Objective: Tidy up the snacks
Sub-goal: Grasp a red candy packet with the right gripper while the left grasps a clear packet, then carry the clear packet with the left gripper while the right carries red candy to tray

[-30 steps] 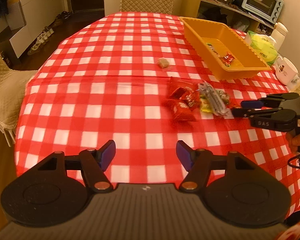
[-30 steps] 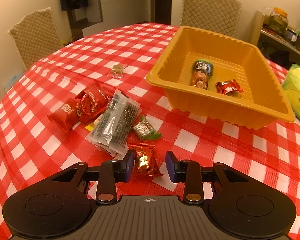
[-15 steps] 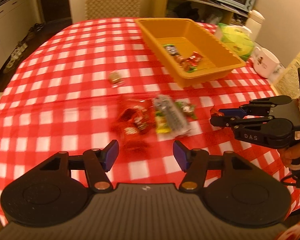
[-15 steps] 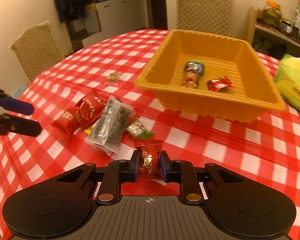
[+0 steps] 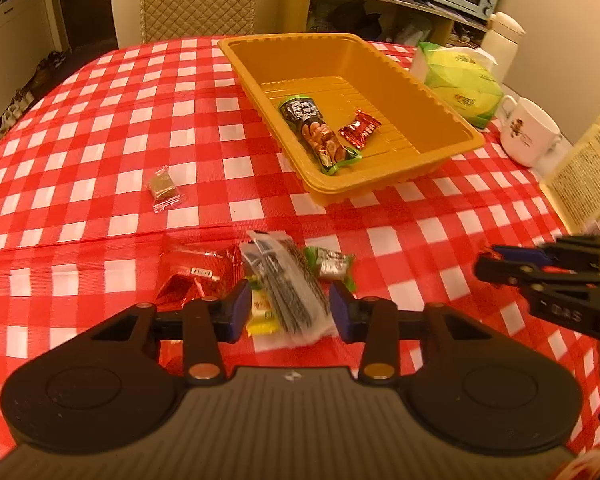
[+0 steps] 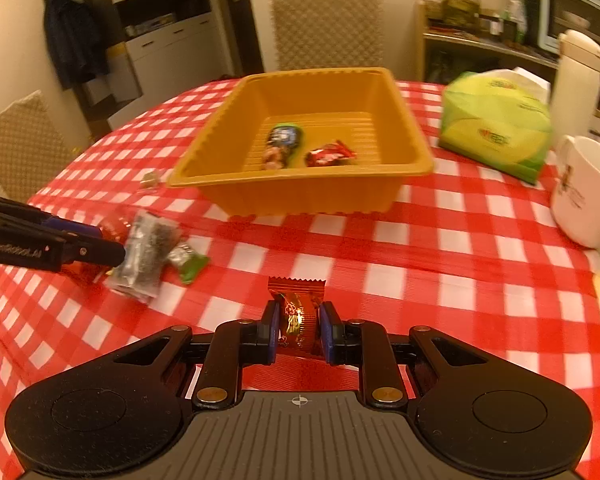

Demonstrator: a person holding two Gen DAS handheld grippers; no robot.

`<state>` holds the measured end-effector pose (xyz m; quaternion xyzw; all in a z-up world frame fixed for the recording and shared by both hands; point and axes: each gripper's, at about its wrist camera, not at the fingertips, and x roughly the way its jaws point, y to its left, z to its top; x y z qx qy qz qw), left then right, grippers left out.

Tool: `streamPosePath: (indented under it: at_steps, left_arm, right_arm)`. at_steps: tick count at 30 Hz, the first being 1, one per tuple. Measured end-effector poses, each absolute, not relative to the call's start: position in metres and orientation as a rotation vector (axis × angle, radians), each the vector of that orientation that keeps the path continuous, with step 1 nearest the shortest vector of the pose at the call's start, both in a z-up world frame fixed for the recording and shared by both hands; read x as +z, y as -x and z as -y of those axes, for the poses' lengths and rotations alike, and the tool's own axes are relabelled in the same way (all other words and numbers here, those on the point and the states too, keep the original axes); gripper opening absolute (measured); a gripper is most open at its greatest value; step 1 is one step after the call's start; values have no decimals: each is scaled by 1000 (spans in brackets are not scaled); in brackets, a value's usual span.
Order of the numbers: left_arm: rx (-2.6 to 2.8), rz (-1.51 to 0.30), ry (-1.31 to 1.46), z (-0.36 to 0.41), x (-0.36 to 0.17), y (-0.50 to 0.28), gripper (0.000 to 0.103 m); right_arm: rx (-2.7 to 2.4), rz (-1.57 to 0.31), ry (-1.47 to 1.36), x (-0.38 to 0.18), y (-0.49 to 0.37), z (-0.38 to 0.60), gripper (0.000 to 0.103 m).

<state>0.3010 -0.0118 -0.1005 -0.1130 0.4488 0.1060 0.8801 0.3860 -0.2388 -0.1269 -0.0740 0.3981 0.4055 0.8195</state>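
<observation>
Red candy now pinched and lifted; clear packet bracketed next.

Red-gold wrapped candy (image 6: 298, 318) clamped in the right hand-held gripper (image 6: 299, 330) on the near side of the orange tray (image 6: 300, 194), raised off the surface (image 6: 440, 264) where a second ago it lay flat between parted jaws, so ready for carrying over the tray's near wall. Left of the tray's near corner, left hand-held gripper (image 5: 288, 312) brought in over the loose pile, jaws just narrowed around the clear dark-printed packet (image 5: 288, 280), pads seemingly not yet pressing, though blurred there. Inside the tray already: green-black snack pack (image 5: 314, 132) and small red wrapper (image 5: 360, 128). Left of the tray, one small brown sweet (image 5: 164, 188) apart from the pile.
</observation>
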Motion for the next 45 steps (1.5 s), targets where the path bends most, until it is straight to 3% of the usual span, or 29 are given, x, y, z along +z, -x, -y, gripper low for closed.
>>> streamPosePath:
  at_steps: [18, 21, 45]
  left_arm:
    - [253, -955, 266, 8, -124, -329, 31]
    - [239, -936, 188, 19, -118, -327, 24]
    - [173, -995, 238, 31, -124, -327, 31]
  right_arm:
    - [805, -879, 104, -135, -396, 262, 22]
    - [805, -881, 101, -136, -396, 262, 22]
    - [790, -898, 88, -137, -392, 263, 22]
